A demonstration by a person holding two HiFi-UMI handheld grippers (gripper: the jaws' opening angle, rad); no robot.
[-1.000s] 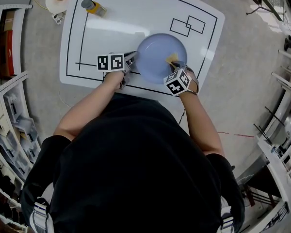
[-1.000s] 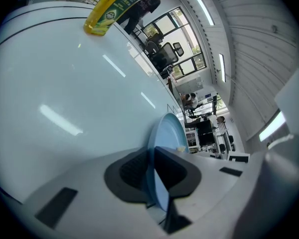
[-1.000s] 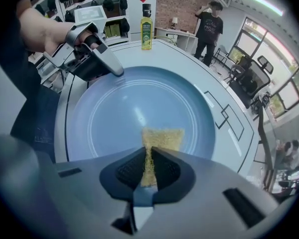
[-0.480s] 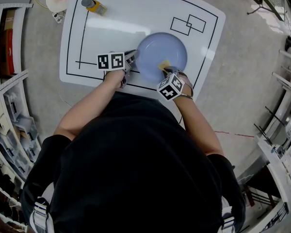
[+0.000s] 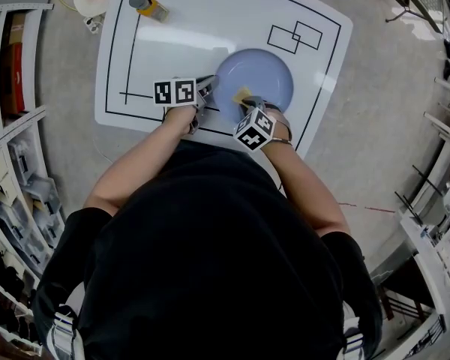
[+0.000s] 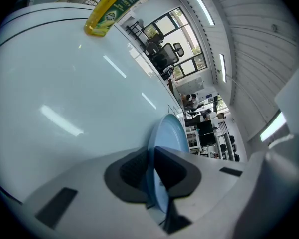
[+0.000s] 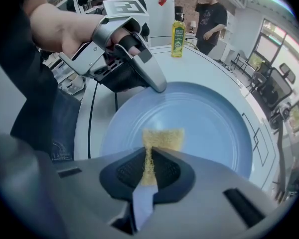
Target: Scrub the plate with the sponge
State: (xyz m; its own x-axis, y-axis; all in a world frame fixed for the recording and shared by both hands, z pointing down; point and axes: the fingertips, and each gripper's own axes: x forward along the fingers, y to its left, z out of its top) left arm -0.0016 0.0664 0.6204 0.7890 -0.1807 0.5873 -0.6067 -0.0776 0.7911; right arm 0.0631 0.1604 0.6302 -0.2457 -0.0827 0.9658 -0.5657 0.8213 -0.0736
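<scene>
Left gripper (image 6: 152, 176): jaws pinch the near rim of the blue plate (image 5: 266, 73), which sits edge-on between them on the white counter (image 5: 210, 21). Right gripper (image 7: 148, 171): jaws clamp the yellow sponge (image 7: 162, 138). Its free end juts just past the tips, against the plate's inner face.

In the head view the marker cube (image 5: 254, 130) on the right gripper (image 5: 249, 107) covers its jaws and most of the sponge (image 5: 242, 94). The pads (image 6: 128, 172) of the left gripper (image 6: 152, 158) hide a stretch of the rim of the plate (image 6: 170, 133) — and ahead of them the bottle (image 6: 112, 9) is cut off by the top edge, its label too small to read.
</scene>
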